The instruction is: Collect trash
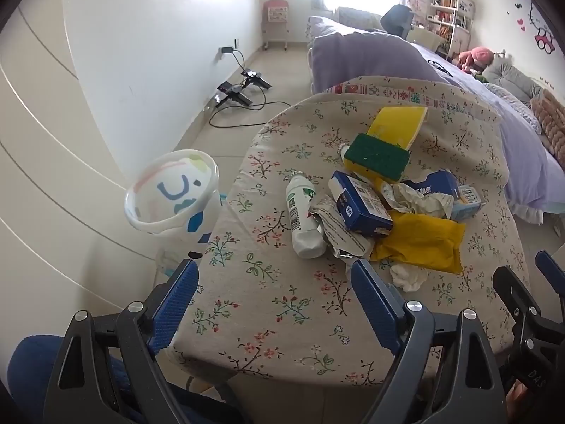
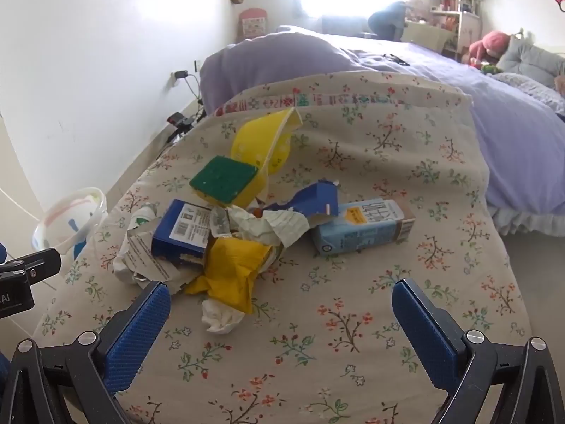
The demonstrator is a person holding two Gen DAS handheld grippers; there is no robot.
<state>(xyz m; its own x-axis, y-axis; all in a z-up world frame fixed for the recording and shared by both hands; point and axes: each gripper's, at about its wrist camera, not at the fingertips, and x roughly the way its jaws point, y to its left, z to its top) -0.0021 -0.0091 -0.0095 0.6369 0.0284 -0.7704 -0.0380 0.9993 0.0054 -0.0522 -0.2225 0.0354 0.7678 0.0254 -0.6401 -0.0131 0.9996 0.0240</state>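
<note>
A pile of trash lies mid-table: a white bottle [image 1: 300, 215], a dark blue box [image 1: 358, 201] [image 2: 180, 229], a yellow wrapper [image 1: 418, 242] [image 2: 231, 270], a green-and-yellow sponge [image 1: 376, 155] [image 2: 224, 178], a yellow cup [image 1: 395, 123] [image 2: 263, 143], crumpled paper [image 1: 409, 199] [image 2: 268, 226], a light blue milk carton [image 2: 363, 228] [image 1: 468, 199] and a white tissue [image 2: 220, 318] [image 1: 408, 277]. A white printed bin [image 1: 174, 196] [image 2: 70, 221] stands left of the table. My left gripper [image 1: 273, 274] is open and empty, short of the bottle. My right gripper [image 2: 280, 293] is open and empty, just behind the tissue.
The table wears a floral cloth [image 1: 282, 300] [image 2: 406, 162]. A bed with purple covers [image 1: 459, 81] [image 2: 476, 99] lies beyond and to the right. Cables and chargers [image 1: 240, 92] lie on the floor by the left wall. My right gripper's fingers [image 1: 549, 275] show at the left view's right edge.
</note>
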